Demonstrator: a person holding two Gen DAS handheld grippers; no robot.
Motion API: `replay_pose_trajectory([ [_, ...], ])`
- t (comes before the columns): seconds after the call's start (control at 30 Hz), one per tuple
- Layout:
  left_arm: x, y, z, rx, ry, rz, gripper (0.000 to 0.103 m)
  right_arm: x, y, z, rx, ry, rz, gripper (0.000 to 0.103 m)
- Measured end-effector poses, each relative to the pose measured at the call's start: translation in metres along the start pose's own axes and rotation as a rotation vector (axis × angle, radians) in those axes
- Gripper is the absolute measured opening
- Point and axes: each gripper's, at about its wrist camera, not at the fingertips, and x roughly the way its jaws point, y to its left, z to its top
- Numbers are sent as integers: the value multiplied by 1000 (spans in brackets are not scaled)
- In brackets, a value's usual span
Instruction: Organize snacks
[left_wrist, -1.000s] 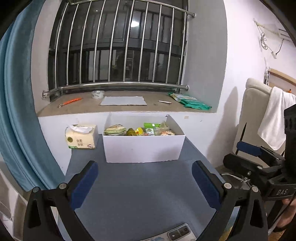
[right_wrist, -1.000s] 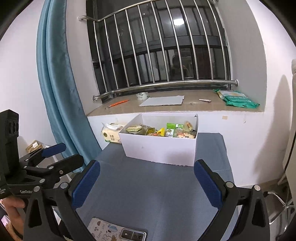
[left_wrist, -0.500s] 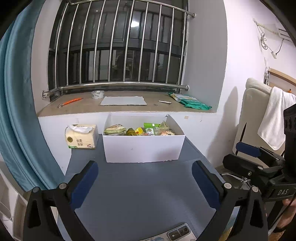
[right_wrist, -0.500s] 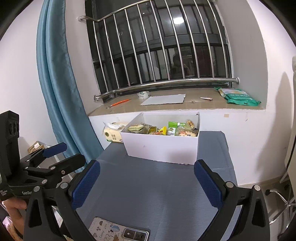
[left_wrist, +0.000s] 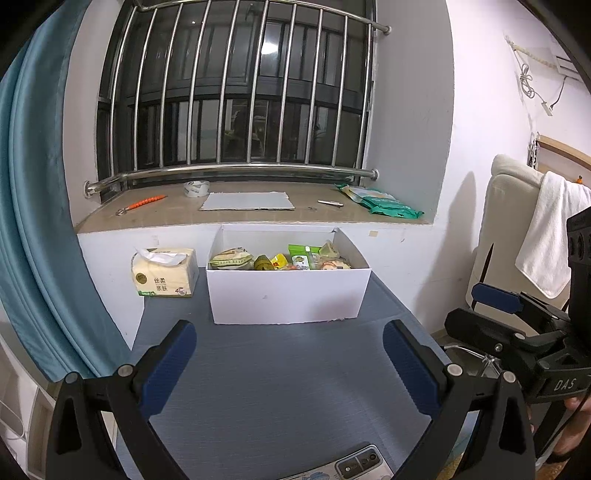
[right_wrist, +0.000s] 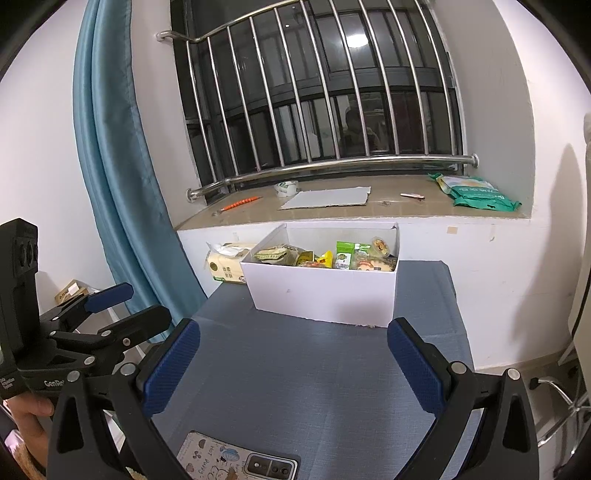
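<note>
Snacks (left_wrist: 280, 260) lie packed in the white box (left_wrist: 288, 295) at the far end of the table (left_wrist: 280, 387); none show on the cloth outside it.

Change over the last second: almost none. Left view holds the same framing. Right view has drawn back and tilted a little, so the box sits slightly farther off and the phone shows more fully. No snack has shifted in the box. Judgement: both hands are idling at the near edge, and the scene fits either a sort about to start inside the box or a gather-up already ended; the frames do not settle which.

Near: left gripper (left_wrist: 288, 363) with jaws wide apart, nothing between them. Right gripper (right_wrist: 291, 365) likewise spread and holding nothing. A phone (right_wrist: 236, 461) lies face down on the table just under them, at the near edge.

Middle: bare blue cloth between the grippers and the box. Nothing blocks the approach.

Far: tissue pack (left_wrist: 164, 271) just left of the box, against the wall. Box walls stand high, so reach must come from above. Behind, the sill (left_wrist: 240, 216) carries a grey sheet (left_wrist: 247, 201), tape roll (left_wrist: 196, 188), orange tool (left_wrist: 146, 203) and a green bag (left_wrist: 380, 203); whether that bag counts as a snack cannot be told. Curtain (left_wrist: 33, 221) hangs left, a chair with towel (left_wrist: 550, 229) right.
</note>
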Motion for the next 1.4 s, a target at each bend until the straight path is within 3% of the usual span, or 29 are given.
replay_pose_trajectory([
  [1.4,0,-3,-1,3,3,5,103,0,0,-1,-4,3,-3,103],
])
